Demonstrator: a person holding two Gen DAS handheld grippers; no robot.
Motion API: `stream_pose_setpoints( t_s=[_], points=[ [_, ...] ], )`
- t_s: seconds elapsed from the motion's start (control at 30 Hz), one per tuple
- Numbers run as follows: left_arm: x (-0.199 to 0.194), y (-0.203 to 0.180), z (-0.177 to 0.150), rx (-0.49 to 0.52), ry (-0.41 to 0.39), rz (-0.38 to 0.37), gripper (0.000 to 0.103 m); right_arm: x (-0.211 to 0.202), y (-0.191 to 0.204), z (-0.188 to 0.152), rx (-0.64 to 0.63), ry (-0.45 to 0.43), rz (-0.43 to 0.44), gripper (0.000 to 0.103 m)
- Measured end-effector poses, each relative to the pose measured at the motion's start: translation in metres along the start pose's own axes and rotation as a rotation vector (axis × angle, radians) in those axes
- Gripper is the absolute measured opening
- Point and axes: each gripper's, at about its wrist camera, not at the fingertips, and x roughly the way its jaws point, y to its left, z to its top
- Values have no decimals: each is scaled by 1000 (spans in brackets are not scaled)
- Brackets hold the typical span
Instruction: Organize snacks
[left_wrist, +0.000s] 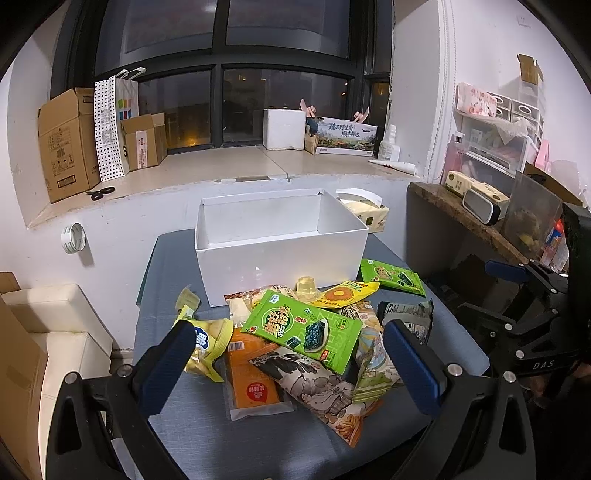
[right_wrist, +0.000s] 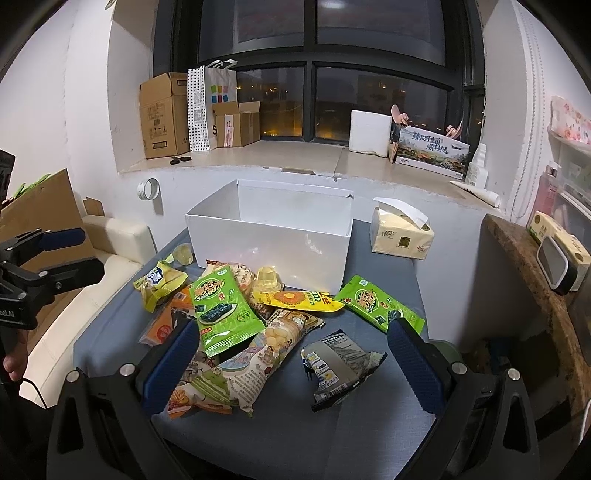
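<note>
- The left gripper (left_wrist: 288, 354) is hovering above the near edge of the blue-grey surface (left_wrist: 177, 424), its blue fingers (left_wrist: 168, 365) spread wide and gripping nothing.
- The right gripper (right_wrist: 291, 362) is hanging over the same surface (right_wrist: 388, 435) toward its right side, fingers (right_wrist: 415, 367) likewise released and empty.
- A white box (left_wrist: 280, 266) is sitting open at the far edge of the surface, with nothing showing inside it.
- The snack pile is lying just in front of the box, in the middle of the surface.
- A green seaweed packet (left_wrist: 303, 328) is resting on top of the pile, overlapping an orange packet (left_wrist: 251, 380) and a long illustrated bag (left_wrist: 325, 391).
- A yellow chip bag (left_wrist: 208, 347) is lying at the pile's left, just beside the left finger in the left wrist view.
- A yellow sunflower packet (right_wrist: 299, 299) is lying near the box front, with a clear jelly cup (right_wrist: 267, 277) beside it.
- A second green seaweed packet (right_wrist: 380, 302) is lying apart toward the right edge.
- A grey crumpled packet (right_wrist: 336, 365) is lying alone on the near right part, between the right gripper's fingers in its own view.
- A tissue pack (right_wrist: 400, 236) is standing at the far right corner, beside the box.
- Another jelly cup (right_wrist: 183, 254) is sitting by the box's left front corner.
</note>
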Motion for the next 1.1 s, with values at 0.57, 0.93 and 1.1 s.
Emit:
stream_pose_setpoints(
  t_s=[0.57,0.93,1.1],
  points=[
    [2,-1,-2,6,0,8,103,6,-1,-2,14,9,36,103],
    [4,3,-4,-15,-14,-18,103,52,-63,1,-60,80,96,103],
    [11,10,-5,-47,-19,10,103,107,-107,3,-192,143,8,103]
  ],
)
